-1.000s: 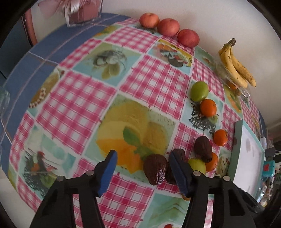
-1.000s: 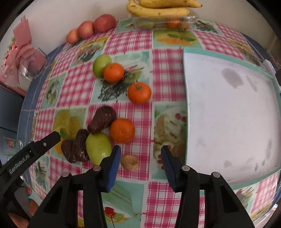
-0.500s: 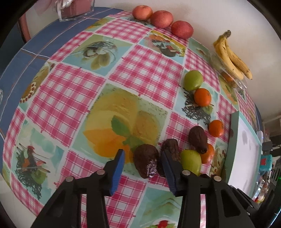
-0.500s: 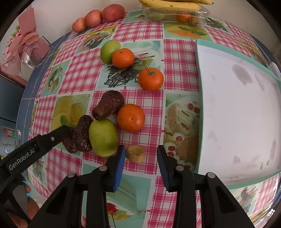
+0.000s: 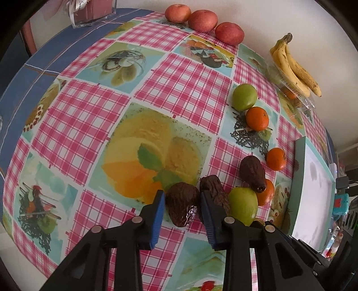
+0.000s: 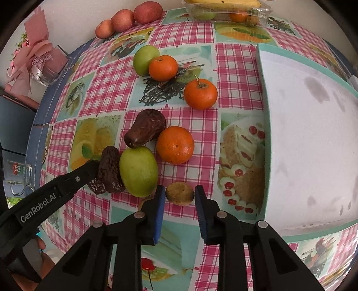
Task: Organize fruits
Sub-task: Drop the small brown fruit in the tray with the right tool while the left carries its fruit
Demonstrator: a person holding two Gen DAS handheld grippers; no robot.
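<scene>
Claws (image 5: 182, 207) beside clear fruit-filled container (image 6: 228, 13)

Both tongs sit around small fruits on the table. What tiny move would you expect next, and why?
Probably a squeeze: the left tongs straddle a dark wrinkled date, the right tongs a small brownish fruit. Both fruits lie on the tablecloth between pads barely apart from them, so closing comes before lifting.

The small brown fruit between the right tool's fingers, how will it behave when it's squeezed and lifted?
The small brown fruit looks rounded, so it may roll if nudged off-centre. Its skin seems dull and rough, so probably not slippery. It is small beside the green fruit, so likely light; the right tool brackets it closely.
</scene>
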